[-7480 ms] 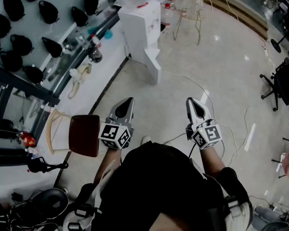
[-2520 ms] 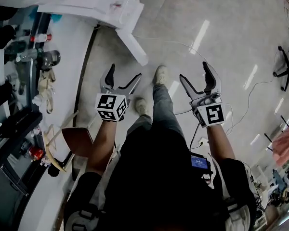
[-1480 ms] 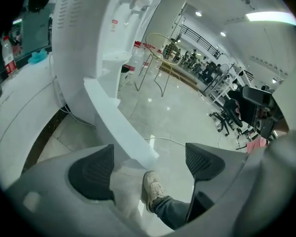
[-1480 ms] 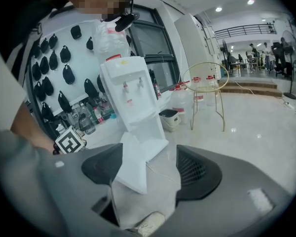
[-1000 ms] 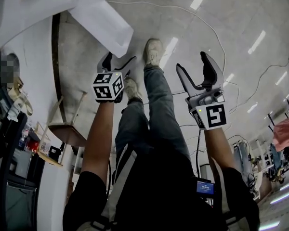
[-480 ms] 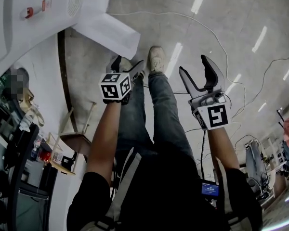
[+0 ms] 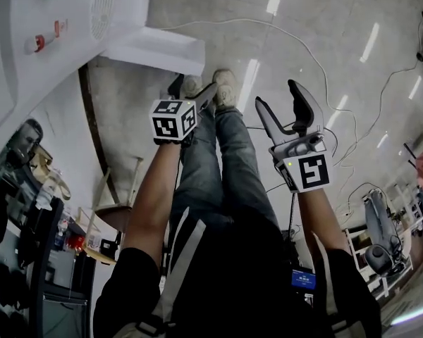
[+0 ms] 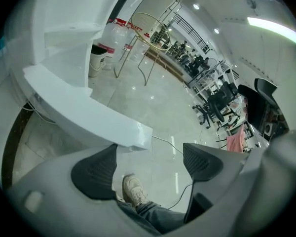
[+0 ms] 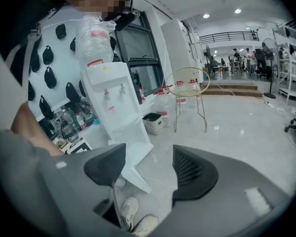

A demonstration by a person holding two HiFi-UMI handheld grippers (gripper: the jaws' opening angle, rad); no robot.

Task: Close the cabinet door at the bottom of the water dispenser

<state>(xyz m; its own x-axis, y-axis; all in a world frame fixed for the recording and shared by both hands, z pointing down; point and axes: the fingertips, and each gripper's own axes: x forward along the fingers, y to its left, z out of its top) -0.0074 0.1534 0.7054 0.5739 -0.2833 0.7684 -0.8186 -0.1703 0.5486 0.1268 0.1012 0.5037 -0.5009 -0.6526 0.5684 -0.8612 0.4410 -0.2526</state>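
Now left arm stretching forward, left of frame centre, left gripper [image 7: 194, 89] tilting down toward floor, sitting just below free edge of cabinet door [image 7: 155, 49]. Door is standing open off base of water dispenser [image 7: 70, 27] in upper left. Left jaws gaping wide, gripping nothing; only shoe [image 8: 134, 191] and floor showing between them. Right gripper [image 7: 277, 94] hovering right of centre, well apart from door, jaws standing moderately apart, holding nothing.

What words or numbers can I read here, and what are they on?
None can be read.
Cubes: black-and-white squares, no words.
Bottle label: blurred.
Waist screen: too small.
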